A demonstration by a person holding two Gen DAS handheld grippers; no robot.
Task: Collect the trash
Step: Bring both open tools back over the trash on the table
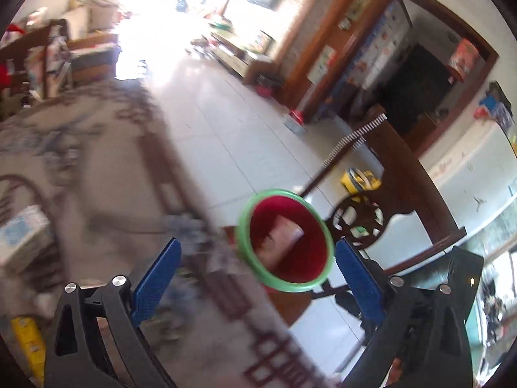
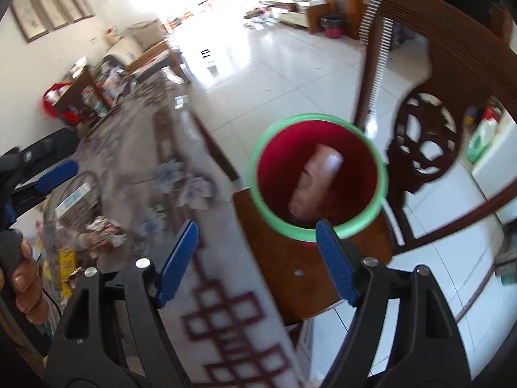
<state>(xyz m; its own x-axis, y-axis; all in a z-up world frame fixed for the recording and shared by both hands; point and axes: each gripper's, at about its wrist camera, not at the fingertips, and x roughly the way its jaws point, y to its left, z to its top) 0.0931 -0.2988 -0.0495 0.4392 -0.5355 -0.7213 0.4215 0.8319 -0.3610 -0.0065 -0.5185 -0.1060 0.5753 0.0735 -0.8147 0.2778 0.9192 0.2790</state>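
Note:
A red bin with a green rim stands on a wooden chair seat beside the table, and a pinkish-brown packet lies inside it. My left gripper hovers over the table edge near the bin, open, with nothing between its blue fingers. In the right wrist view the same bin and packet sit just beyond my right gripper, which is also open and empty. Crumpled paper scraps lie on the patterned tablecloth. A blue finger of the left gripper and the hand holding it show at far left.
The carved chair back rises behind the bin, with a toothed metal strip leaning on it. A white and blue box and a yellow packet lie on the table. A yellow object sits on the tiled floor.

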